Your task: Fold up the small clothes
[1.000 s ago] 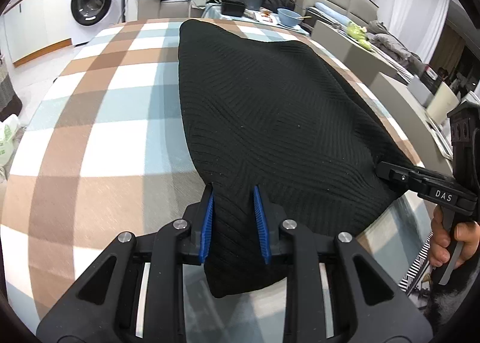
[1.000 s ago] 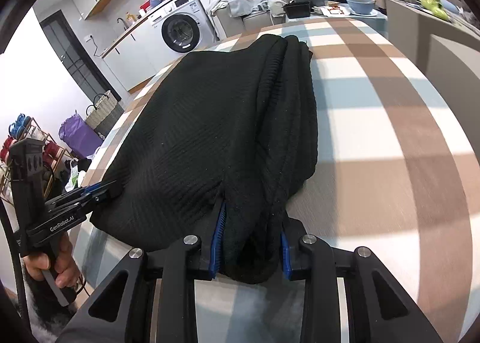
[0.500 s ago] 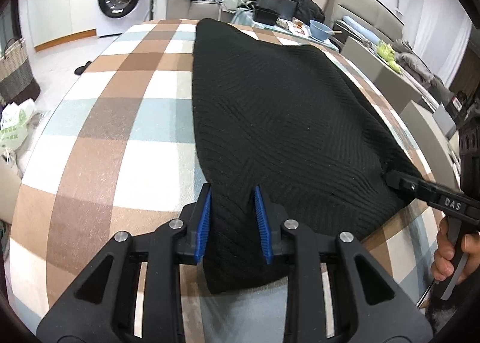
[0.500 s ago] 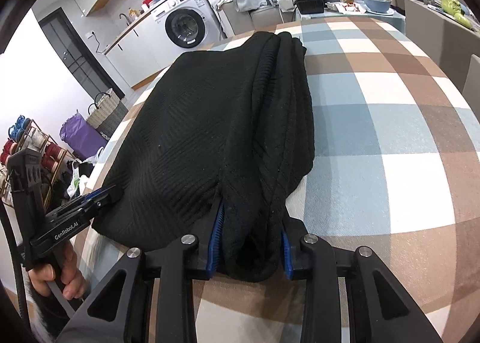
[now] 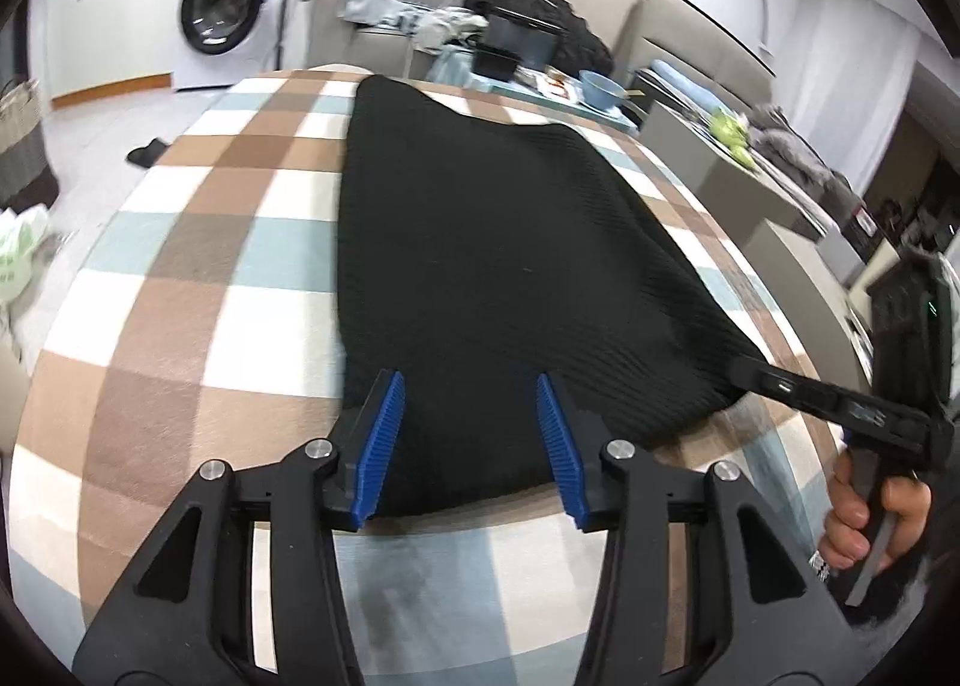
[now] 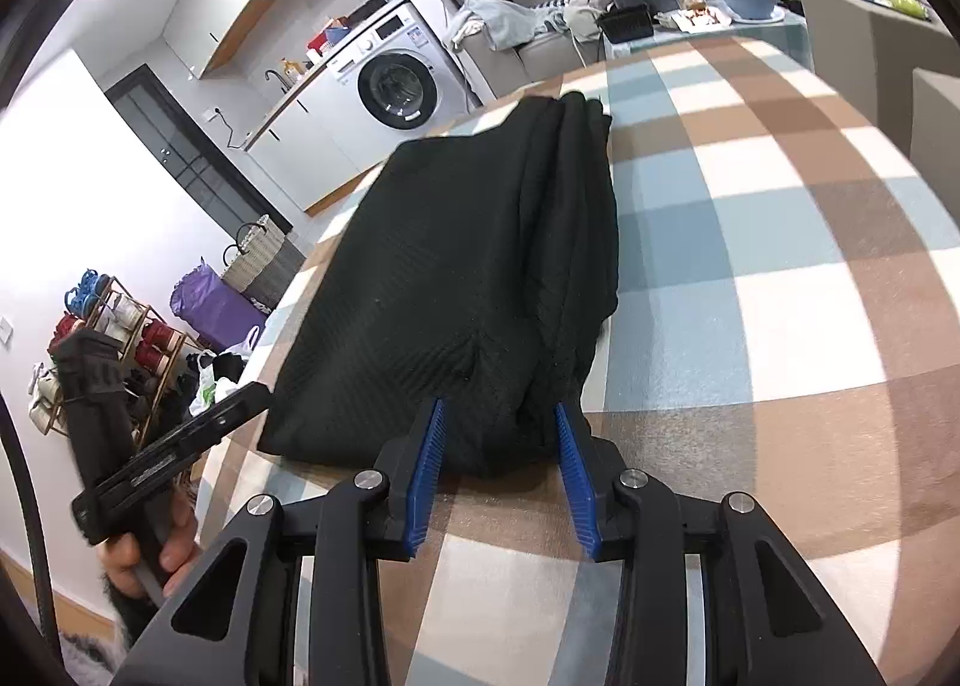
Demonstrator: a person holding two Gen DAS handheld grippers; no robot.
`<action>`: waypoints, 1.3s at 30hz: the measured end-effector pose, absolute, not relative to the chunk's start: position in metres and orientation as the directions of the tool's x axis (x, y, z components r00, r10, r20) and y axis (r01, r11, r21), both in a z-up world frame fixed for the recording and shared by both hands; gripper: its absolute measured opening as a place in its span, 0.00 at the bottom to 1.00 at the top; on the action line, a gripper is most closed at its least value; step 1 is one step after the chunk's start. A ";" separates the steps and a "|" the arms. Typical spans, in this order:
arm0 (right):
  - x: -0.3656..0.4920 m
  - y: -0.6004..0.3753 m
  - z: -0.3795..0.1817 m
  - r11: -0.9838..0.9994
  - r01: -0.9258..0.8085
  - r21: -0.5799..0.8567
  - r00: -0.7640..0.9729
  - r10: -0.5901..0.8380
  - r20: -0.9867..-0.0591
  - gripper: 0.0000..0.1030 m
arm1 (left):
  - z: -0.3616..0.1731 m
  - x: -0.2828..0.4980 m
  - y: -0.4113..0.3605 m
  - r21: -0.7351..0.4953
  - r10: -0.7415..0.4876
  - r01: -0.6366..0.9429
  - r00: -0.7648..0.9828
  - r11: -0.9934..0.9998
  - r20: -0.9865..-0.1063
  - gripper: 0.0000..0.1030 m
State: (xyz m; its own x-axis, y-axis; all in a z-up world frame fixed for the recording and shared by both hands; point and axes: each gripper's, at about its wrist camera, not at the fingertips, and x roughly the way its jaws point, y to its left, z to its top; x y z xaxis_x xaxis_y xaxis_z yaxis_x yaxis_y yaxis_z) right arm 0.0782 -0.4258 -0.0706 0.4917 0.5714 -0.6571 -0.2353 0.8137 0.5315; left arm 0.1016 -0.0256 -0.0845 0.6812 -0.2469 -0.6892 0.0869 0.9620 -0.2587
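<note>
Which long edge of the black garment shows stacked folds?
The black garment's edge at the right gripper; the edge at the left gripper lies flat.

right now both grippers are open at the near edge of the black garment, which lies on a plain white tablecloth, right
Not quite. The tablecloth is checked in brown, pale blue and white, as the right wrist view shows. The rest holds: the left gripper and right gripper are open at the near edge of the black garment.
</note>
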 end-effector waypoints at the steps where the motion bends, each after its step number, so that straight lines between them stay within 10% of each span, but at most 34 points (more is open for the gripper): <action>1: 0.081 -0.425 -0.072 0.820 -0.224 0.527 0.495 0.561 -0.663 0.20 | -0.084 0.102 -0.032 -0.253 -0.254 0.102 0.675 0.962 -0.693 0.42; 6: 0.074 -0.439 -0.041 0.718 -0.283 0.636 0.566 0.660 -0.494 0.10 | -0.084 0.099 -0.068 -0.197 -0.290 0.214 0.651 0.957 -0.701 0.44; 11: 0.083 -0.430 -0.058 0.858 -0.204 0.471 0.526 0.502 -0.687 0.10 | -0.094 0.099 -0.088 -0.135 -0.269 0.256 0.618 0.957 -0.739 0.48; 17: 0.073 -0.435 -0.061 0.850 -0.195 0.490 0.521 0.513 -0.682 0.21 | -0.095 0.088 -0.064 -0.172 -0.256 0.193 0.630 0.966 -0.733 0.48; 23: 0.069 -0.429 -0.050 0.884 -0.260 0.389 0.577 0.465 -0.671 0.50 | -0.083 0.072 -0.033 -0.164 -0.187 0.102 0.712 0.981 -0.677 0.54; 28: 0.045 -0.421 -0.033 0.893 -0.338 0.297 0.657 0.450 -0.605 0.93 | -0.068 0.056 -0.018 -0.136 -0.139 0.070 0.786 0.988 -0.602 0.87; 39: 0.001 -0.415 -0.022 0.848 -0.440 0.296 0.728 0.530 -0.435 1.00 | -0.064 0.021 -0.021 -0.065 -0.085 0.061 0.866 0.996 -0.493 0.99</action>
